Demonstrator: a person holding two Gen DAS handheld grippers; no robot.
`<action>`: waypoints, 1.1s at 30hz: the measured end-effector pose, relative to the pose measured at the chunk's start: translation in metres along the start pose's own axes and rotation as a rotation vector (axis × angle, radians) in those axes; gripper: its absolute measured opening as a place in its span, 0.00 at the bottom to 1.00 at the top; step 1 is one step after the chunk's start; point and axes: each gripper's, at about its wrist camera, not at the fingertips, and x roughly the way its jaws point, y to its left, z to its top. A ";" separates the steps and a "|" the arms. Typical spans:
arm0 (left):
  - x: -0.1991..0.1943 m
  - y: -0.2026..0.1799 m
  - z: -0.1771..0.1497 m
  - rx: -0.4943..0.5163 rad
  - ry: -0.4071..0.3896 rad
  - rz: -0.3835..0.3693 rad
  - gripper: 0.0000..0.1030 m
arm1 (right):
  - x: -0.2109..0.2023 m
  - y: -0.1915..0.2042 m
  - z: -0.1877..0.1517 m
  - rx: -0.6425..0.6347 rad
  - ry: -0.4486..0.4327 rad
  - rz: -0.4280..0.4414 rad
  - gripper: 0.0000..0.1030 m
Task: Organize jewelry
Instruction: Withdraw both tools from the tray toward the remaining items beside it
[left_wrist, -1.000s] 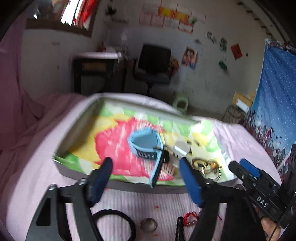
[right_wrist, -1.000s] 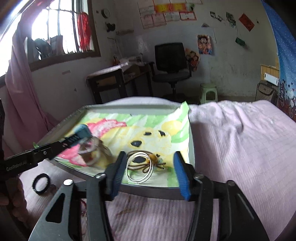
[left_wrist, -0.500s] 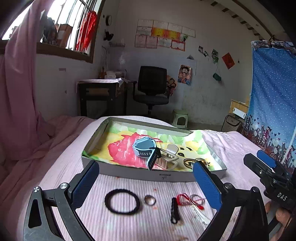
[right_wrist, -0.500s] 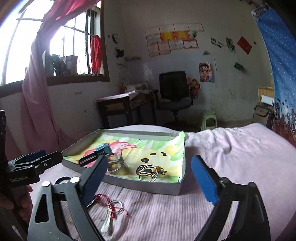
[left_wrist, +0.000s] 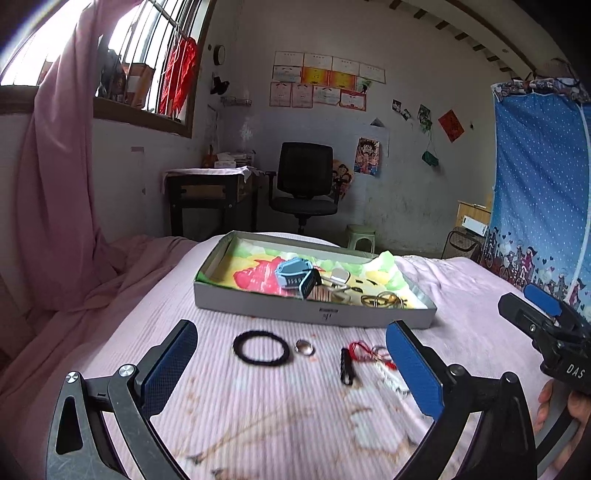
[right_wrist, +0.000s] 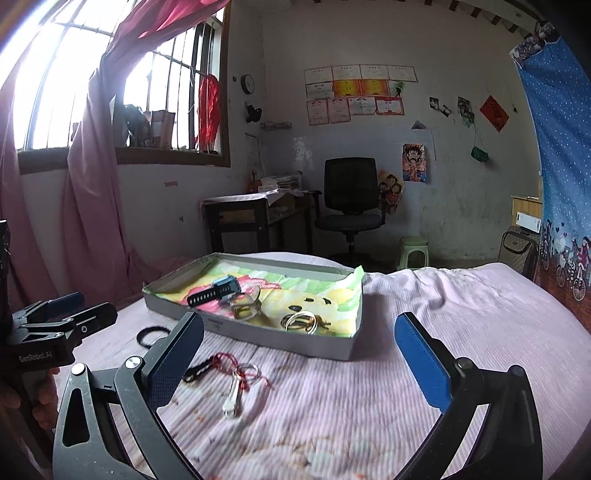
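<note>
A bed (left_wrist: 122, 306) covered in a ribbed pale pink sheet carries everything; the cloth shows faint reddish-brown stains near the cameras. Beyond it stands a whitewashed wall with paper certificates, a black mesh office chair (left_wrist: 304, 184), a dark desk (left_wrist: 210, 195), a green plastic stool (right_wrist: 413, 251), a barred window with a pink curtain (left_wrist: 55, 166), and a blue dotted hanging (left_wrist: 543, 199) on the right.

A shallow grey cardboard box (left_wrist: 258, 304), lined with a bright cartoon-printed paper, lies flat on the sheet. Inside it rest a blue watch with a dark perforated strap (left_wrist: 295, 275), a squarish silver metal piece (left_wrist: 338, 278) just beside it, and thin gold-coloured bangles (left_wrist: 382, 300) near the right end.

On the sheet in front of the box lie a black braided hair band (left_wrist: 259, 348), a small silver ring (left_wrist: 304, 347) just beside it, a short black clip (left_wrist: 346, 365), and a metal ring knotted with red thread (right_wrist: 246, 372), with a pale elongated charm below it.

The left hand-held gripper (left_wrist: 291, 365) hangs above the sheet with its blue-padded jaws spread wide, holding nothing. The right hand-held gripper (right_wrist: 299, 354) is likewise spread wide and empty, its matte black frame and textured blue pads well apart from the jewelry.
</note>
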 end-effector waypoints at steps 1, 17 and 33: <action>-0.002 0.000 -0.002 0.005 0.001 0.000 1.00 | -0.003 0.000 -0.001 -0.004 0.005 -0.001 0.99; -0.010 0.014 -0.019 0.024 0.061 0.016 1.00 | -0.003 0.009 -0.024 -0.019 0.107 0.009 0.99; 0.020 0.028 -0.026 0.002 0.201 0.039 1.00 | 0.027 0.014 -0.038 -0.010 0.230 0.011 0.99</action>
